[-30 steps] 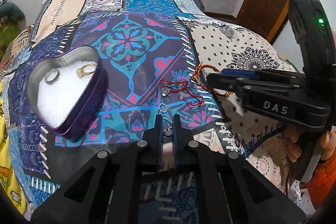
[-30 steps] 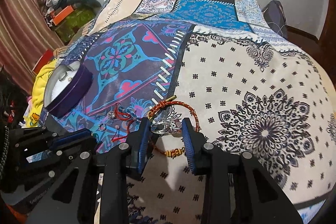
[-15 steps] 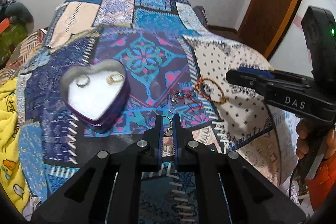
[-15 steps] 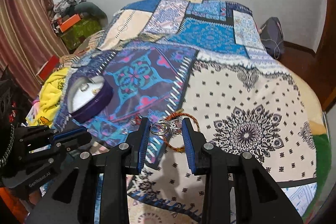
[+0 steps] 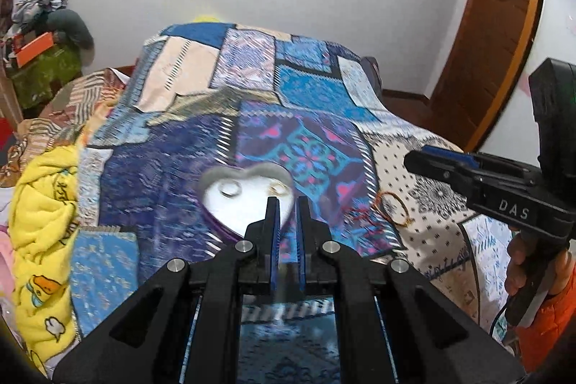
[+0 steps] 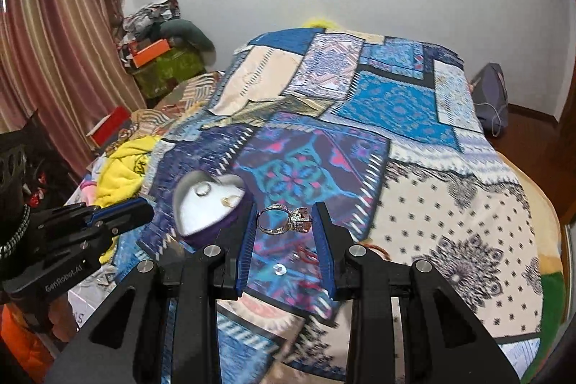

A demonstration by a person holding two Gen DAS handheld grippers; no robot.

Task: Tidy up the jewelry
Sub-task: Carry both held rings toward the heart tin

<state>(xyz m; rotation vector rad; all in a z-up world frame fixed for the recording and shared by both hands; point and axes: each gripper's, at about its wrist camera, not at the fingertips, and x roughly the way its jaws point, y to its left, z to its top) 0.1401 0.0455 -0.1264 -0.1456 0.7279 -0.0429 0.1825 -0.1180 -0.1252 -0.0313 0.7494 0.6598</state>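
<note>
A heart-shaped purple box [image 5: 230,204] with a white pad lies on the patchwork bedspread and holds a silver ring [image 5: 230,188] and a gold ring [image 5: 277,190]. It also shows in the right wrist view [image 6: 201,207]. My right gripper [image 6: 286,220] is shut on a silver stone ring [image 6: 284,220], held high above the bed. My left gripper [image 5: 287,225] is nearly closed above the box; the ring it held earlier is not visible between its pads. An orange bracelet [image 5: 392,207] and red string jewelry [image 5: 360,215] lie right of the box.
A yellow blanket [image 5: 43,215] is bunched at the bed's left edge. Clutter and an orange box [image 6: 151,49] stand by the curtain. A wooden door [image 5: 500,35] is at the right. A small silver piece [image 6: 279,269] lies on the bedspread.
Both grippers have risen well above the bed. The right one carried the stone ring up. The left one shifted over the heart box, and its ring is no longer visible.
</note>
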